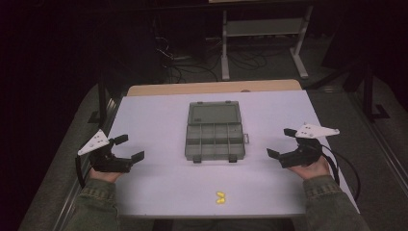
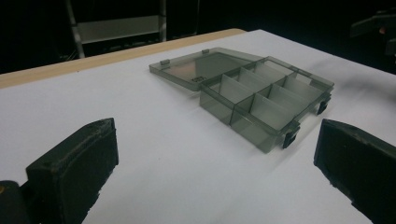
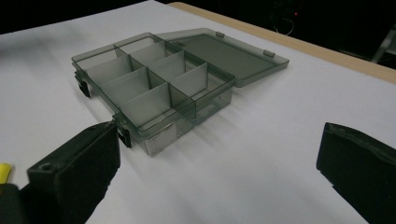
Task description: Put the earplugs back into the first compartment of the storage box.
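Grey compartment box (image 1: 214,134), two yellow pieces (image 1: 220,197)

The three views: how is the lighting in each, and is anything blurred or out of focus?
High view: the white table is evenly lit, the room behind is nearly black, and the picture is soft. Left gripper view: the smoky organizer box is fairly sharp and the near jaws are dark and soft. Right gripper view: the box casts a faint shadow, and the yellow piece at the edge is blurred.

high view: above, looking forward-down | both gripper views: low, near table, sharing the organiser box (image 1: 215,131)
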{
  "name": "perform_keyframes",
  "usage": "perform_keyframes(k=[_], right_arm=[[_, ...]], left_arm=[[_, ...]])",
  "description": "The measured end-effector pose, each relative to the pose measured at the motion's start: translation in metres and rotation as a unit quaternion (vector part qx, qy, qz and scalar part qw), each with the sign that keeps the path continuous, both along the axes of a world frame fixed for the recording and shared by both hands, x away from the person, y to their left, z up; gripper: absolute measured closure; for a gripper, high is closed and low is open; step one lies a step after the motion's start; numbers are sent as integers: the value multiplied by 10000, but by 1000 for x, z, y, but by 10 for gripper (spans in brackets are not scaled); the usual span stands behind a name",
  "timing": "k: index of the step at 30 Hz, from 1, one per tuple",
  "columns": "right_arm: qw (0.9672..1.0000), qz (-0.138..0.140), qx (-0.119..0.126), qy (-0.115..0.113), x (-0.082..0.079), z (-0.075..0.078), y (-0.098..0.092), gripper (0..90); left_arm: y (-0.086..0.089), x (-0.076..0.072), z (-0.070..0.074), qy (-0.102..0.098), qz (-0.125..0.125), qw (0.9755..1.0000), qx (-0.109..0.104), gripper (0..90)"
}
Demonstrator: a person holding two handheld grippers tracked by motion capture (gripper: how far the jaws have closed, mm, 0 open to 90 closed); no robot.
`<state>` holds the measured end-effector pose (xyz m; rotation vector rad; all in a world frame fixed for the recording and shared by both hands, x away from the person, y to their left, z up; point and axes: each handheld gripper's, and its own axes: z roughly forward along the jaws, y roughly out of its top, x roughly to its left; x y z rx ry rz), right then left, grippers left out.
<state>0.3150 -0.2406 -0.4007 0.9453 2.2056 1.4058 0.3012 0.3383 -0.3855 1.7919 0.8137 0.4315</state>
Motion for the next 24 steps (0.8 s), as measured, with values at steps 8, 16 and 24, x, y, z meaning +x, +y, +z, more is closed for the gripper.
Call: perform_keyframes(k=[8, 16, 24], right_arm=[[9999, 64, 107, -86, -2, 2, -1, 0], [9999, 17, 101, -110, -3, 3, -2, 0], [9999, 31, 99, -126, -4, 4, -3, 0]], left_arm=[[-4, -2, 1, 50, -60, 9999, 151, 0], [-9, -1, 3, 96, -164, 9993, 336, 0], [-19, 1, 16, -9, -341, 9986, 397, 0]])
